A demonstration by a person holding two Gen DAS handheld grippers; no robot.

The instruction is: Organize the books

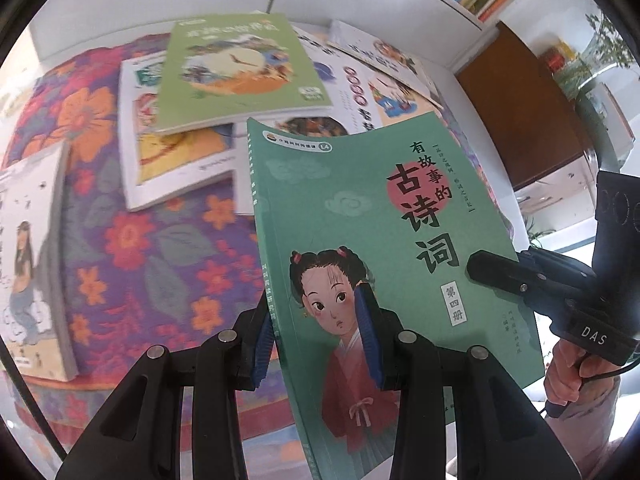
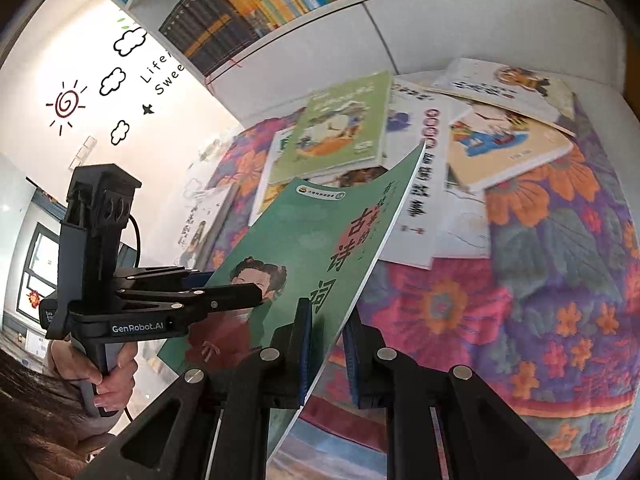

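A thin teal-green book (image 1: 360,216) with a drawn girl in a red robe on its cover hangs lifted above the table, its far end bending. My left gripper (image 1: 316,340) is shut on the book's spine edge, blue pads (image 1: 366,320) pressing both sides. My right gripper (image 2: 328,344) is shut on the opposite long edge of the same book (image 2: 320,240). In the left wrist view the right gripper (image 1: 492,272) reaches in from the right; in the right wrist view the left gripper (image 2: 240,296) comes in from the left, with a hand (image 2: 112,380) on its handle.
Several picture books lie scattered on a flowered cloth (image 1: 160,248): a light green one (image 1: 236,72) on top of a white one (image 1: 180,152), another (image 1: 36,248) at the left edge. A white bookshelf (image 2: 304,24) full of books stands behind. A brown cabinet (image 1: 524,112) is at the right.
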